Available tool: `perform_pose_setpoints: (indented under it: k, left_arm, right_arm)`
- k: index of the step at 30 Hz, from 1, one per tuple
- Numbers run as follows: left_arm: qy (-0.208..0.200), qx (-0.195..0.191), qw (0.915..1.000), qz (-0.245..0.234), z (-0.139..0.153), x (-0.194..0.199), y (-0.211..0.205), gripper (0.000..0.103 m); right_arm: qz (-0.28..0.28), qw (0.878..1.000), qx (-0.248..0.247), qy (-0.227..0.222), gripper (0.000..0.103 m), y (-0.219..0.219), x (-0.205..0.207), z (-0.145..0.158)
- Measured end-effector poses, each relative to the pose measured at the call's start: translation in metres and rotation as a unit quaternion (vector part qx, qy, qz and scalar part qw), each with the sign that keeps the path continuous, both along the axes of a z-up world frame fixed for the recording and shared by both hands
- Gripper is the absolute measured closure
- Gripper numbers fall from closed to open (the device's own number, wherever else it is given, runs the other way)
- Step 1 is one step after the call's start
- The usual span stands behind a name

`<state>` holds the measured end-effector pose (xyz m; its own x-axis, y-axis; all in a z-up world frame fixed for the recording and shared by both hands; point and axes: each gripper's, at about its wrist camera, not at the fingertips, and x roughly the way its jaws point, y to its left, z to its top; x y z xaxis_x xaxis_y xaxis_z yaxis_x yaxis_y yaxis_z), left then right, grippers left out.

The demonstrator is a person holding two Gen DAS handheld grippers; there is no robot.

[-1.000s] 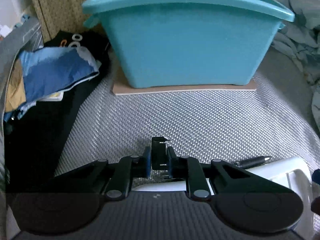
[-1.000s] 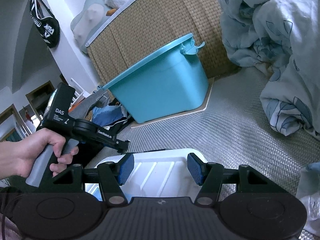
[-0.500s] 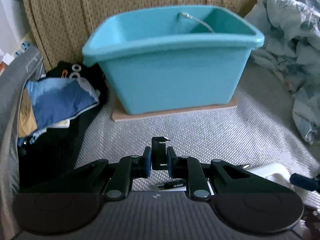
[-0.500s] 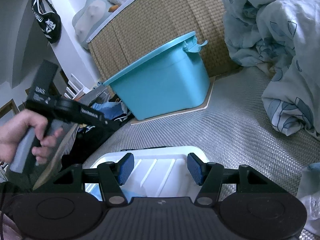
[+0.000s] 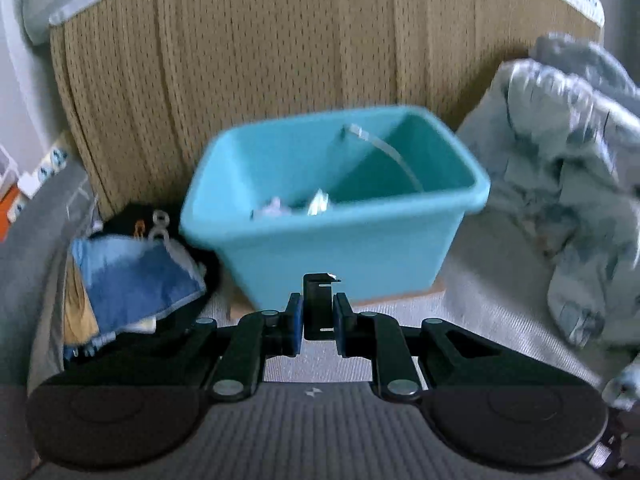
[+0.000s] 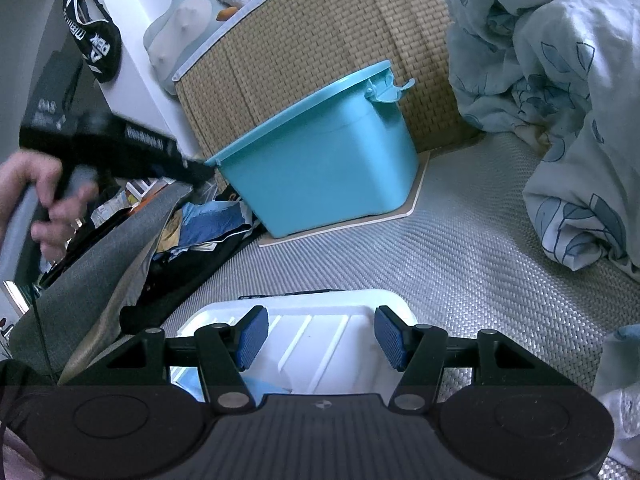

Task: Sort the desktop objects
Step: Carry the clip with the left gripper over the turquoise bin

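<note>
The left hand-held gripper point(image 5: 319, 320) is clamped on a small black rectangular clip-like object point(image 5: 318, 306), which stands upright between the blue pads and projects above them. In the left wrist view, which is blurred, the object sits in front of the near wall of a teal rectangular plastic bin point(image 5: 336, 216). The bin's interior is visible from above: it holds a pale curved tube or cable point(image 5: 384, 148) leaning against the far wall, plus a few small light-coloured items point(image 5: 296, 206) too blurred to identify.

The bin rests on a thin beige board point(image 6: 400, 216) laid on a grey woven mat point(image 6: 460, 272), backed by a tan woven panel point(image 5: 280, 60). To the bin's left lies a pile of blue and black fabric point(image 5: 132, 276); to its right, a crumpled pale-blue floral quilt point(image 6: 560, 100).

The right hand-held gripper point(image 6: 320, 338) has its fingers apart with nothing between them, poised above a white ribbed plastic tray point(image 6: 320, 320) on the mat. In the right wrist view a hand point(image 6: 44, 196) grips the handle of the left device, raised at the left, its tip near the bin's rim.
</note>
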<state>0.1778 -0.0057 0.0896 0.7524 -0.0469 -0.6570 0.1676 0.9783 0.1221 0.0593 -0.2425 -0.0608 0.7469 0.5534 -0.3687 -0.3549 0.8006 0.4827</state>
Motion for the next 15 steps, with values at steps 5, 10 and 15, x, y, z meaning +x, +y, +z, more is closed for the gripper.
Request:
perform_pose_setpoints:
  k: [5, 10, 15]
  left_arm:
    - [-0.028, -0.006, 0.9995, -0.013, 0.03, 0.015, -0.01, 0.085]
    - [-0.034, -0.007, 0.9992, -0.019, 0.046, 0.045, -0.02, 0.085]
    - [-0.013, -0.012, 0.9998, -0.005, 0.043, 0.086, -0.022, 0.085]
  right_arm:
    - [0.0, 1.0, 0.001, 0.001, 0.04, 0.0, 0.0, 0.0]
    - [0.0, 1.0, 0.004, 0.002, 0.04, -0.001, 0.0, 0.0]
    - [-0.001, 1.0, 0.006, 0.003, 0.04, -0.001, 0.001, 0.0]
